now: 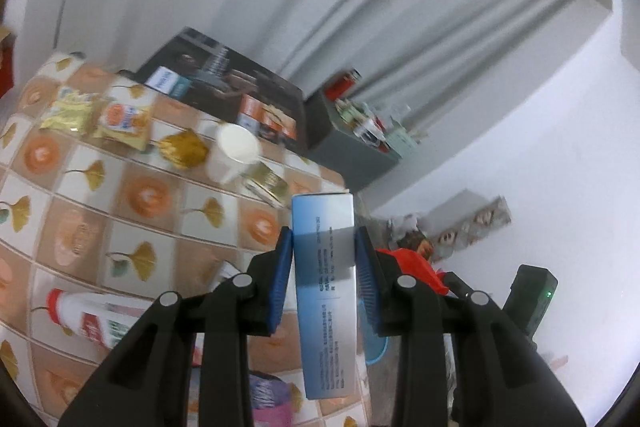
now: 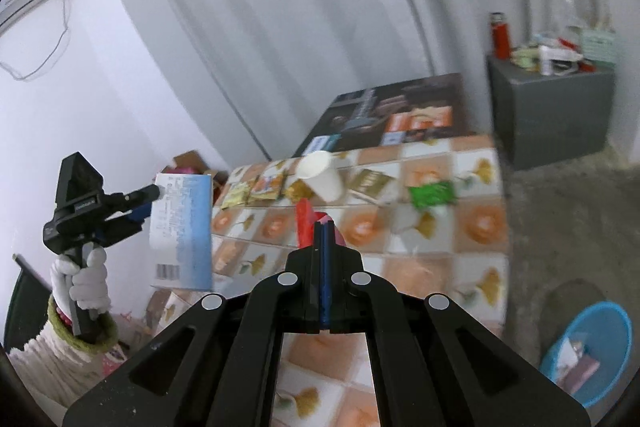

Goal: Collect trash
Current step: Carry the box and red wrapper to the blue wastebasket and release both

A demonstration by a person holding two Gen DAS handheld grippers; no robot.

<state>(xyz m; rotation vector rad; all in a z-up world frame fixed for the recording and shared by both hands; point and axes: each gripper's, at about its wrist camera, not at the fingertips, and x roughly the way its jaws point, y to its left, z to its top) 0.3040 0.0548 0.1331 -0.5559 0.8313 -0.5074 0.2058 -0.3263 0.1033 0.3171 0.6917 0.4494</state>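
My left gripper [image 1: 323,241] is shut on a tall blue-and-white carton [image 1: 325,279], its blue pads pressing both narrow sides. The right wrist view shows that carton [image 2: 184,227] held up in the air left of the table, in a white-gloved hand [image 2: 86,279]. My right gripper [image 2: 324,227] is shut on a red wrapper [image 2: 305,225] that sticks up past its tips. A blue basin [image 2: 592,347] with some trash in it stands on the floor at the lower right.
On the table's tile-patterned cloth [image 2: 476,267] lie a tipped white paper cup [image 2: 324,175], snack packets [image 1: 120,119], a green packet [image 2: 432,195] and a red-capped bottle [image 1: 88,319]. A dark box [image 2: 392,115] and a grey cabinet [image 2: 552,115] stand behind.
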